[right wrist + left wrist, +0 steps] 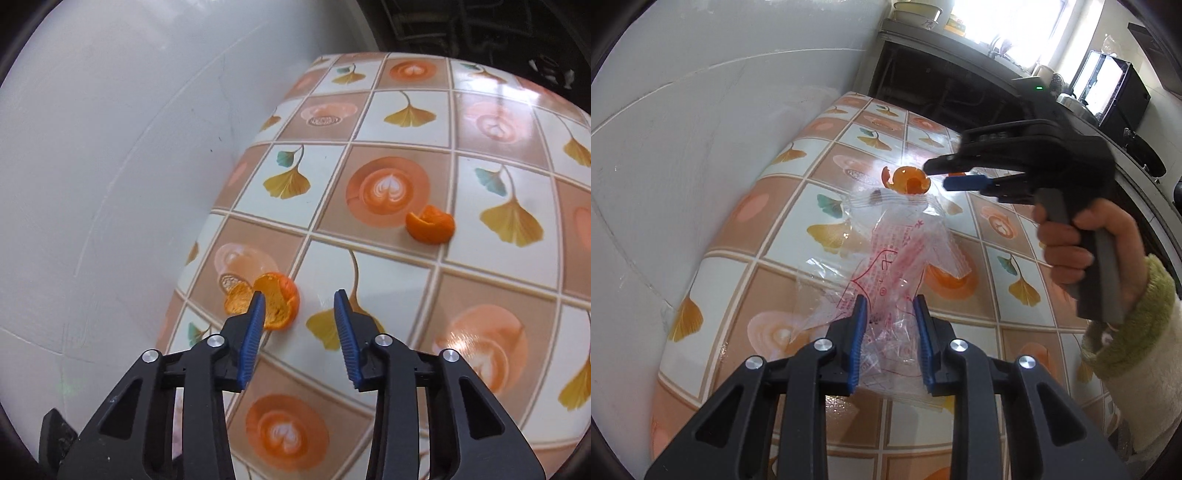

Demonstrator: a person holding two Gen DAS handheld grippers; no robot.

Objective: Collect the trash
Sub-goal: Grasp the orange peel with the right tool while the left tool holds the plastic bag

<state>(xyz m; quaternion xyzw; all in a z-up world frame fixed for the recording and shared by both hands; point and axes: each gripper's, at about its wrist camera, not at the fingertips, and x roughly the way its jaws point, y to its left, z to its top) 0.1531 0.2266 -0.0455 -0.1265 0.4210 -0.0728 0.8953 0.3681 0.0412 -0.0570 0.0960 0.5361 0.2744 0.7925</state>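
So right now the left gripper (891, 321) has a clear plastic bag (886, 266) bunched between its blue fingers (860, 332). They're pulled in narrow and pinching the crumpled end, and the rest of the bag fans out ahead of the tips over the table (746, 199).

The right gripper (300, 314) is the busy one. Its fingers are partly open with nothing between them. The nearer orange peel (275, 299) sits right at the tip of its left finger (255, 325), partly behind that tip and mostly off to its outer side, so it isn't lined up in the gap. From the left camera, that gripper (940, 175) looks aimed at the same peel (908, 180), just past the bag's far edge. A second peel (430, 224) lies well ahead of the fingers and off to the right.

My read: this is the reach-for-the-peel step, bag already in hand. Next it probably needs to shift a touch to the left so the peel sits between both fingers, then squeeze. That peel is thin and curled, so a sloppy close could just nudge it away.
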